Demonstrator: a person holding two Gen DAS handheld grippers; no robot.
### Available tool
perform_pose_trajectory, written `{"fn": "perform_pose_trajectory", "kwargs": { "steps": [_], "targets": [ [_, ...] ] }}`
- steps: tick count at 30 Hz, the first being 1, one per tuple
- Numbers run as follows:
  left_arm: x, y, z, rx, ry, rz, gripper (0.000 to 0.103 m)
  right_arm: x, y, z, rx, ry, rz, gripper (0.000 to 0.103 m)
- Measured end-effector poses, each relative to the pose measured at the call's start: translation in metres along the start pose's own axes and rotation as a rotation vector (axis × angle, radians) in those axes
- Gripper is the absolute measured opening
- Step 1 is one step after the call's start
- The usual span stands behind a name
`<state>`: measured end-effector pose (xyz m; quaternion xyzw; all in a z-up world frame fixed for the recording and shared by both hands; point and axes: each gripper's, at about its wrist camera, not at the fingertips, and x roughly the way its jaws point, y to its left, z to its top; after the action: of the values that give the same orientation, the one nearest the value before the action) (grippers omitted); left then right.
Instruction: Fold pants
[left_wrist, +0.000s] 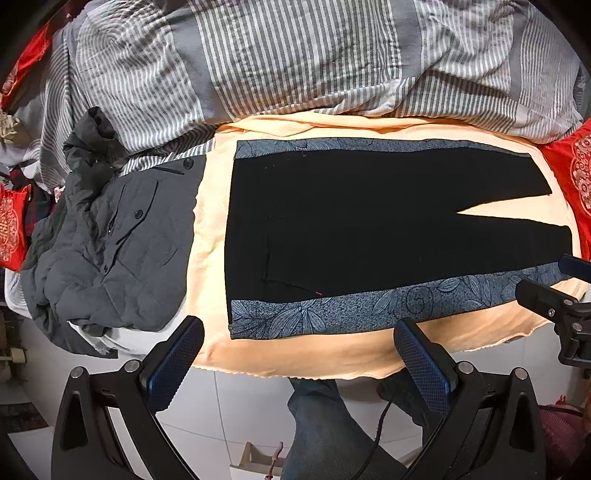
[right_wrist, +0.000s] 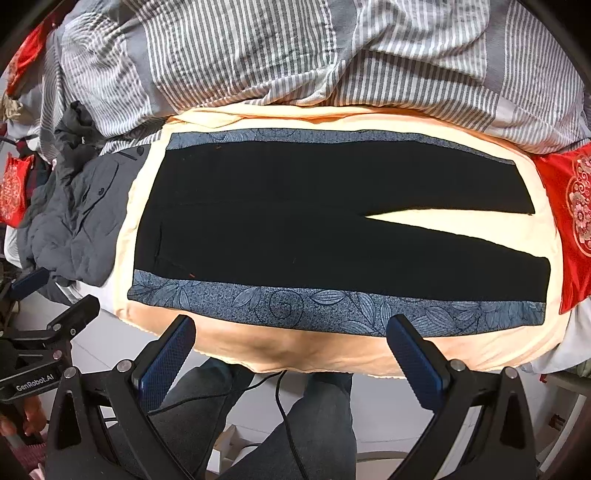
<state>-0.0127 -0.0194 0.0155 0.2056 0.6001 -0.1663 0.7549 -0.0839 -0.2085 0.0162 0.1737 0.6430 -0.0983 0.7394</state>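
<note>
Black pants (left_wrist: 351, 221) with blue floral side stripes lie flat on a peach blanket (left_wrist: 295, 354), waist to the left, legs spread slightly apart to the right. They also show in the right wrist view (right_wrist: 314, 221). My left gripper (left_wrist: 299, 332) is open and empty, held above the blanket's near edge, in front of the near stripe (left_wrist: 369, 306). My right gripper (right_wrist: 291, 328) is open and empty, in front of the near stripe (right_wrist: 332, 306). The right gripper also shows at the right edge of the left wrist view (left_wrist: 554, 291).
A grey jacket (left_wrist: 110, 240) is heaped left of the pants. A grey striped duvet (left_wrist: 295, 55) is bunched behind. Red cushions (right_wrist: 569, 221) lie at the right and far left. The person's legs (right_wrist: 314, 424) and a cable stand on the white tiled floor below.
</note>
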Motion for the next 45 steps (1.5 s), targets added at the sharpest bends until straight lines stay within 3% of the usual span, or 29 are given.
{"fn": "perform_pose_trajectory", "kwargs": {
  "steps": [14, 22, 26, 30, 36, 38, 42, 45],
  "targets": [
    [-0.007, -0.025, -0.013, -0.108, 0.016, 0.021, 0.103, 0.002, -0.029, 0.006, -0.058, 0.010, 0.045, 0.103],
    [-0.005, -0.014, -0.020, -0.291, 0.025, 0.002, 0.103, 0.004, -0.062, 0.001, -0.058, 0.017, 0.104, 0.103],
    [0.010, 0.005, -0.021, -0.373, 0.055, -0.017, 0.103, 0.020, -0.079, -0.003, 0.009, 0.074, 0.125, 0.103],
    [0.045, 0.024, -0.024, -0.419, 0.094, -0.034, 0.103, 0.050, -0.083, -0.012, 0.105, 0.143, 0.249, 0.103],
    [0.133, 0.038, -0.047, -0.473, 0.185, -0.103, 0.103, 0.121, -0.068, -0.038, 0.235, 0.206, 0.402, 0.103],
    [0.156, 0.041, -0.057, -0.481, 0.194, -0.134, 0.103, 0.150, -0.063, -0.048, 0.295, 0.219, 0.478, 0.099],
    [0.192, 0.045, -0.071, -0.501, 0.195, -0.246, 0.103, 0.207, -0.068, -0.071, 0.483, 0.211, 0.624, 0.075],
    [0.208, 0.049, -0.078, -0.524, 0.179, -0.326, 0.103, 0.236, -0.078, -0.087, 0.600, 0.175, 0.699, 0.075]
  ]
}}
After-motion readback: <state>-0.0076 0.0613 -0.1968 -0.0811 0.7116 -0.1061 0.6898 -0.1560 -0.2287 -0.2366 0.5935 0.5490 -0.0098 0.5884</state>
